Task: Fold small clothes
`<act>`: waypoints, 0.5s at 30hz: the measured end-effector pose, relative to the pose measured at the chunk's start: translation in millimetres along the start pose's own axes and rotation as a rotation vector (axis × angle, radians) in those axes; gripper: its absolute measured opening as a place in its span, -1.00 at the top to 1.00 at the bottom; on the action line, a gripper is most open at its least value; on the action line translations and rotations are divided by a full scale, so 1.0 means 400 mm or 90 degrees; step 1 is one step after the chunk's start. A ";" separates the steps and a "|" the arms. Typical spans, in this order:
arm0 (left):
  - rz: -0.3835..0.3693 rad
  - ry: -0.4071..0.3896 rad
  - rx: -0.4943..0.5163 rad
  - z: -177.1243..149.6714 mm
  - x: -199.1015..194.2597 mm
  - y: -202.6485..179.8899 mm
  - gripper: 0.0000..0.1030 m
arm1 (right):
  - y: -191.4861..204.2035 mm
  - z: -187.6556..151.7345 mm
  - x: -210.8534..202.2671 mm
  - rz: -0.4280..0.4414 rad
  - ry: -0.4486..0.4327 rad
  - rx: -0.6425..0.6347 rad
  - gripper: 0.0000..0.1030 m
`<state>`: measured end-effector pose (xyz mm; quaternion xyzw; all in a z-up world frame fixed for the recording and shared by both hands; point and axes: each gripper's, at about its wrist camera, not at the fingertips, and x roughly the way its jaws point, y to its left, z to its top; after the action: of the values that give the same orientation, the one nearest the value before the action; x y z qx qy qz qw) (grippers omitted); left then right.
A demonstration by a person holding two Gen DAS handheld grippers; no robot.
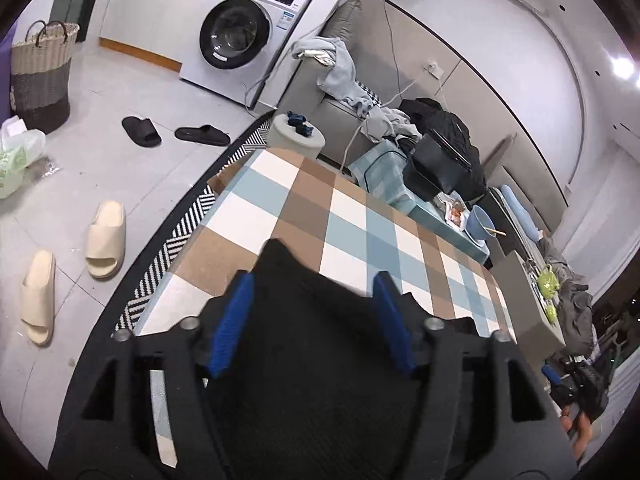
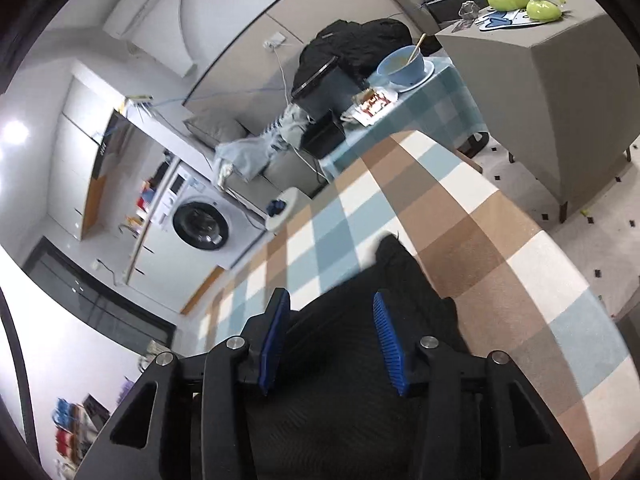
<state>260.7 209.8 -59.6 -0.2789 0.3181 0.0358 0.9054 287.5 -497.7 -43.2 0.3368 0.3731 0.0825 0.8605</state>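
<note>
Checked tablecloth under black garment; fingers seemingly apart.

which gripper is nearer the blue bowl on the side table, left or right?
Hard to call. The blue bowl lies ahead-right of the left gripper, ahead, slightly right of the right gripper. Both sit open over the black garment, far off.

My views are evenly lit by cool indoor light, with a white ceiling lamp blown out to glare at each frame's edge. The fisheye bends the walls and the white front-loading washing machine, and black vignette rings the corners. My right view is motion-smeared, softening the checked brown, blue and white cloth; shadows are faint.
</note>
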 end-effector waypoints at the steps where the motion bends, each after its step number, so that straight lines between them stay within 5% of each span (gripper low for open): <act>1: 0.005 0.002 0.004 -0.002 0.001 0.004 -0.23 | -0.007 -0.007 -0.001 -0.021 0.010 -0.018 0.13; 9: 0.050 0.042 0.076 -0.063 0.015 0.021 -0.28 | -0.059 -0.056 0.041 -0.114 0.103 -0.103 0.11; 15: 0.045 0.056 0.067 -0.104 -0.008 0.037 -0.28 | -0.072 -0.061 0.063 -0.153 0.071 -0.123 0.11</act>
<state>231.4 200.8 -91.4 -0.2206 0.3688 0.0383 0.9021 285.4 -497.0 -88.6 0.2004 0.4486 0.0330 0.8703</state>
